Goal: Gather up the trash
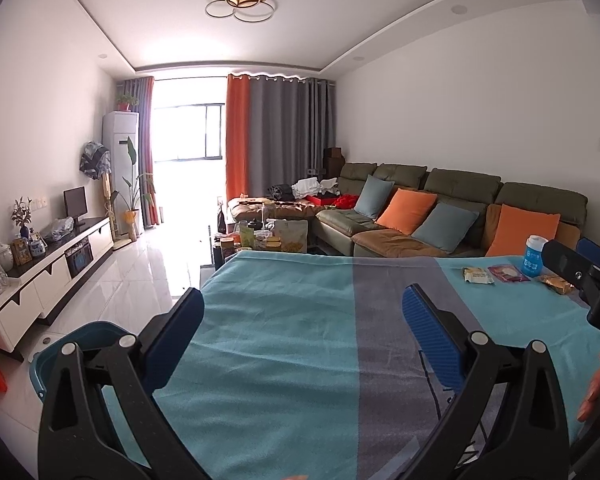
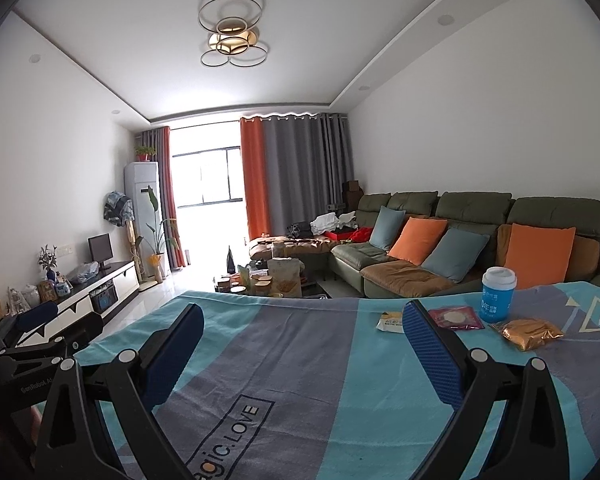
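Nearest to each camera, both grippers are hovering empty over the table: the left gripper [image 1: 302, 320] is holding its jaws wide apart above the teal-and-grey blanket [image 1: 284, 344], and the right gripper [image 2: 302, 334] is likewise spread open with nothing between its pads. Down at the near left, beside the table, a teal bin [image 1: 60, 344] is waiting on the floor. Farther along the blanket, toward the far right, the trash is lying in a loose cluster — a pale snack wrapper [image 2: 390, 322], a dark red packet [image 2: 456, 318], a crinkled gold wrapper [image 2: 530, 332] and an upright blue cup with a white lid [image 2: 498, 294]. Beyond the table, the green sofa [image 2: 460, 240] with orange and blue cushions is filling the far side.

Risk, as I judge it: the flat wrappers are lying flush on soft cloth, so closing pads could pinch the blanket instead — and reaching for the red packet or gold wrapper could knock the cup over, since it is standing just beside them.
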`<state>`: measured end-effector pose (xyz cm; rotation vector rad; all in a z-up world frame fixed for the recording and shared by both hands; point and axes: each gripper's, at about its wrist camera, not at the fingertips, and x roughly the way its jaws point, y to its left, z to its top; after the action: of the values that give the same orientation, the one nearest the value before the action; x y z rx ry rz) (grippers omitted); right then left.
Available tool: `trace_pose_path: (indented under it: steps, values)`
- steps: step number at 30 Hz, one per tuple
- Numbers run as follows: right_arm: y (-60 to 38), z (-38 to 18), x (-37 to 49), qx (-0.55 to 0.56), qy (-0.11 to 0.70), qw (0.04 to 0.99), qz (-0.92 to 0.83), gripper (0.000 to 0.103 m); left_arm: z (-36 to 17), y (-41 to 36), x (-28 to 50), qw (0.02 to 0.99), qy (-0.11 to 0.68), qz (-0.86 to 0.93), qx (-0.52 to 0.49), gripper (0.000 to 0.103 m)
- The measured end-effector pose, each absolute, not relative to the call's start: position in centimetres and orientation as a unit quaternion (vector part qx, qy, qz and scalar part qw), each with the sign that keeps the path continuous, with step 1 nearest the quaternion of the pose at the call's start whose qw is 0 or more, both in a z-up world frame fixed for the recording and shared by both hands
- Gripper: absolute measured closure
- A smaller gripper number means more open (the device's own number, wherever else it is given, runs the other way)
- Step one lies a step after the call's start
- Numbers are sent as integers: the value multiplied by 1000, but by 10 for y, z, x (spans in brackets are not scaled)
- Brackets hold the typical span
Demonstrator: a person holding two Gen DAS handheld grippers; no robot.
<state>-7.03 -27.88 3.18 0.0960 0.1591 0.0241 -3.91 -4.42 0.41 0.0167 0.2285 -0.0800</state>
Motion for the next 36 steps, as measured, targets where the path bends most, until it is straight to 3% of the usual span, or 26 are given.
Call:
trace_pose_path:
  steps: [36]
  values:
    - [-280,31,-72,47,80,996,8,7,9,-39,-43,994,103,-32,8,6]
